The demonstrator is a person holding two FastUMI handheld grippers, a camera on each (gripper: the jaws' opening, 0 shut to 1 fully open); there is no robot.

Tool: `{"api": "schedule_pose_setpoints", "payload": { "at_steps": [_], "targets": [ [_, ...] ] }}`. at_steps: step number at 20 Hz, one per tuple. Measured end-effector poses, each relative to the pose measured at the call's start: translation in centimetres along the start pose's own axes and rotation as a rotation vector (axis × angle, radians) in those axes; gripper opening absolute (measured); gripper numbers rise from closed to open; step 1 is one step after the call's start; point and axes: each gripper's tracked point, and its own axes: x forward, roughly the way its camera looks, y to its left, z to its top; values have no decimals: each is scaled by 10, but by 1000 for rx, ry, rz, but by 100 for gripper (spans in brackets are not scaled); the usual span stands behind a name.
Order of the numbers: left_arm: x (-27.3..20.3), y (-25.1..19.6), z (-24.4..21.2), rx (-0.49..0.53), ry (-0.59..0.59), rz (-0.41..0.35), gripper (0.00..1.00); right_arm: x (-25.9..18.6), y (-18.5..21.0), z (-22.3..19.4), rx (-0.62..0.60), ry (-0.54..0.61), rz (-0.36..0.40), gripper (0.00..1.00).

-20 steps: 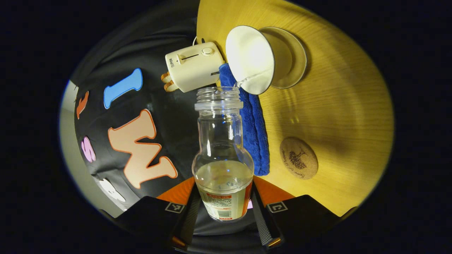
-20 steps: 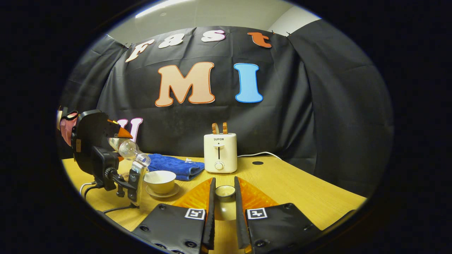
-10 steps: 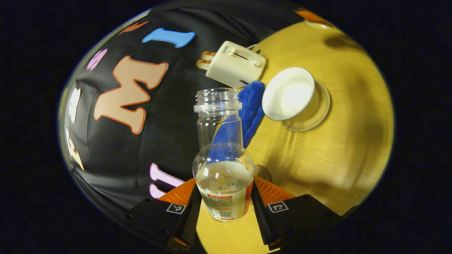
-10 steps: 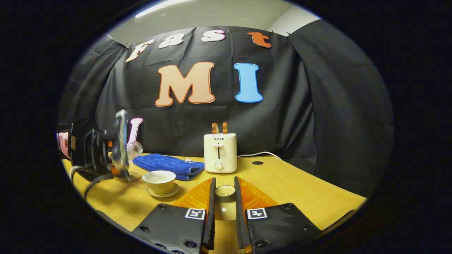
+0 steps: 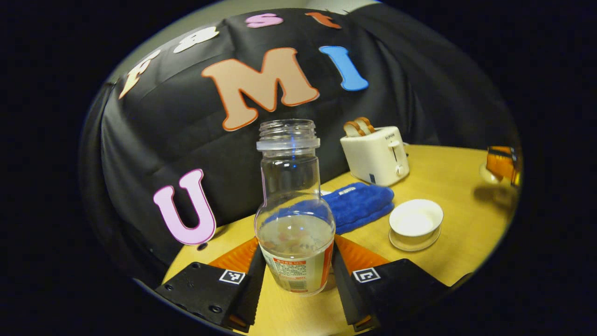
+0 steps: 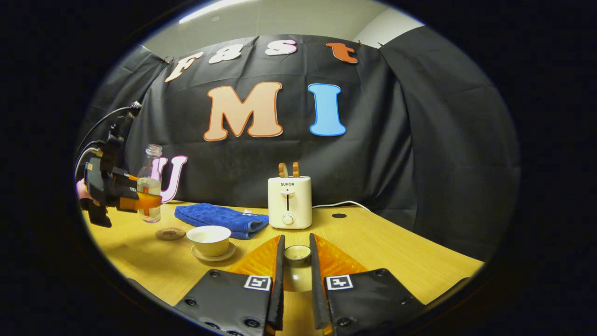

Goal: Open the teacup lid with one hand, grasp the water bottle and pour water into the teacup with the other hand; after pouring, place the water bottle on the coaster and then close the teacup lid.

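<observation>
Since a second ago the water bottle [image 5: 295, 210] has swung back from its tipped pouring pose over the teacup [image 5: 415, 223] to upright, and we now see it carried at the far left of the table [image 6: 396, 252], just above the coaster [image 6: 170, 233]. Our left gripper [image 5: 295, 275] is clamped on the bottle's lower body, both fingers pressing its sides; our right gripper [image 6: 295, 275] holds the teacup lid [image 6: 297, 253] pinched between its fingers, to the right of the open cup. We judge the main risk to be the set-down: the bottle has no cap and is still partly filled, so lowering it tilted or off the edge of the coaster could tip it and spill water toward the blue towel [image 6: 219, 219]. Letting go before the base sits flat would do the same. Later, a lid set down askew could slide off the cup's rim. The toaster [image 6: 287, 201] carries the word "SUPOR"; the bottle's label is too small for us to make out.
</observation>
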Motion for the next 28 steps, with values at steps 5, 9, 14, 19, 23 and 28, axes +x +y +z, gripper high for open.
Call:
{"api": "schedule_pose_setpoints", "payload": {
  "at_steps": [5,9,14,19,23,28],
  "targets": [
    [10,8,-13,-203,-47,-11,68,0,-1,0,0,0,-3,28],
    [20,8,-24,-273,-61,-30,69,1,-3,1,-1,-2,-14,28],
    [29,2,-29,-262,-39,-52,69,0,-3,0,-2,-3,-20,28],
    [35,1,-42,-245,7,-46,69,1,-3,0,-2,-1,-20,28],
    [34,0,-44,-249,11,-56,70,1,-4,0,-2,-1,-20,29],
    [35,-1,-47,-260,17,-59,73,1,-4,0,-2,-2,-24,28]
  ]
}}
